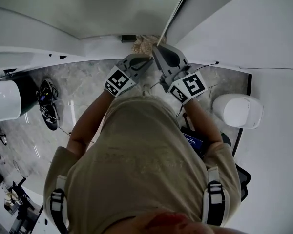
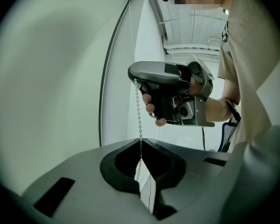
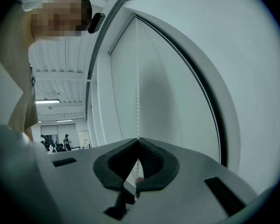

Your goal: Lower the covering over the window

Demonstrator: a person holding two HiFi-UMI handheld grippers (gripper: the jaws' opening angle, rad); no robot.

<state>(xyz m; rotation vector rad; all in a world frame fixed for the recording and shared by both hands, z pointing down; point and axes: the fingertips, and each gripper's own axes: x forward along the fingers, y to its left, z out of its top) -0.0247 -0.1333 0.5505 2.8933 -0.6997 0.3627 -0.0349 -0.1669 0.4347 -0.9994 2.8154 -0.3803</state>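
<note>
A white bead chain [image 2: 138, 111] hangs beside the pale window covering [image 2: 51, 78]. My left gripper [image 2: 141, 141] is shut on this chain, which passes down between its jaws. In the left gripper view my right gripper [image 2: 134, 80] sits just above, a hand around its handle, and it pinches the same chain higher up. Its own view shows the chain [image 3: 138, 92] entering the shut jaws of the right gripper [image 3: 138, 140] in front of the covering [image 3: 177, 78]. From the head view, both grippers [image 1: 145, 61] [image 1: 158, 47] meet at the chain [image 1: 176, 11], held out ahead of the person's chest.
A dark curved frame edge [image 3: 210, 111] borders the window. White walls close in on the right. On the floor are two white rounded seats [image 1: 237, 110] [image 1: 2, 100] and a dark device with cables [image 1: 48, 104]. People stand in a far room [image 3: 56, 143].
</note>
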